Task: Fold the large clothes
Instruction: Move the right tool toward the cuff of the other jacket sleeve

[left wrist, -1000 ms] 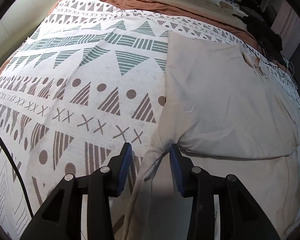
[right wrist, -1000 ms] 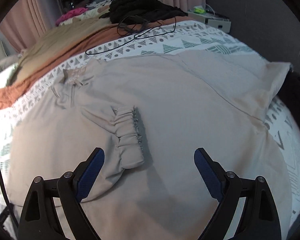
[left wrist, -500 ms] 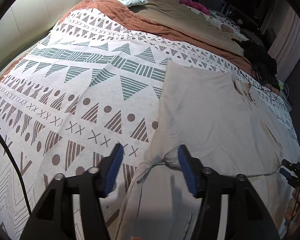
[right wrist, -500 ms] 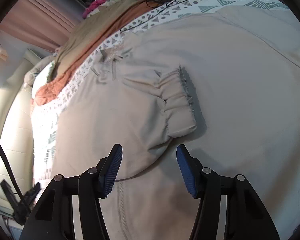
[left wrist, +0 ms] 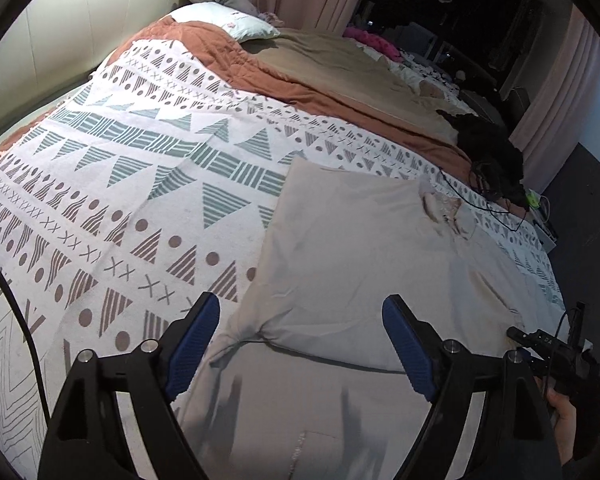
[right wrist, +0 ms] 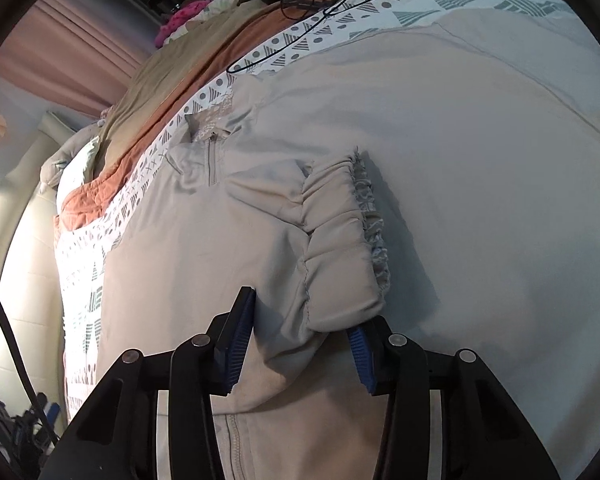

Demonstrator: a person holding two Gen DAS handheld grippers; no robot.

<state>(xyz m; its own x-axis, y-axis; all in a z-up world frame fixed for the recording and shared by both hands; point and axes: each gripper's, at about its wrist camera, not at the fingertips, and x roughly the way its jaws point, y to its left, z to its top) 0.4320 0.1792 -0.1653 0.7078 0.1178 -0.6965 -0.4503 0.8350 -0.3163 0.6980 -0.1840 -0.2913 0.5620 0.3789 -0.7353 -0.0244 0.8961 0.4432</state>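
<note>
A beige jacket (right wrist: 440, 152) lies spread over the patterned blanket (left wrist: 112, 184) on a bed, toward the bed's near edge, one sleeve (right wrist: 300, 240) already folded across its front. The step in hand appears to be taking up that sleeve. The right tool (right wrist: 300, 340) has just been closing, and its blue pads flank the sleeve's lower fold just short of the gathered cuff (right wrist: 360, 232); the cloth sits between them, but a gap shows beside the left pad, so no firm pinch is made yet. The left tool (left wrist: 300, 344) has just been opening and stands wide and empty above a crease near the jacket's side edge.

The next move likely calls for the right tool to finish its pinch on the sleeve, then lift and lay it flat without dragging the body cloth beneath.

The right wrist view alone shows the cuff, the zip (right wrist: 212, 160) at the collar and a black cable (right wrist: 300, 28) trailing toward the bed's far edge. The left wrist view alone shows the pillow (left wrist: 224, 20) at the head of the bed, the rust quilt (left wrist: 300, 88), and a hand (left wrist: 564, 412) holding the other tool at the frame's right.
</note>
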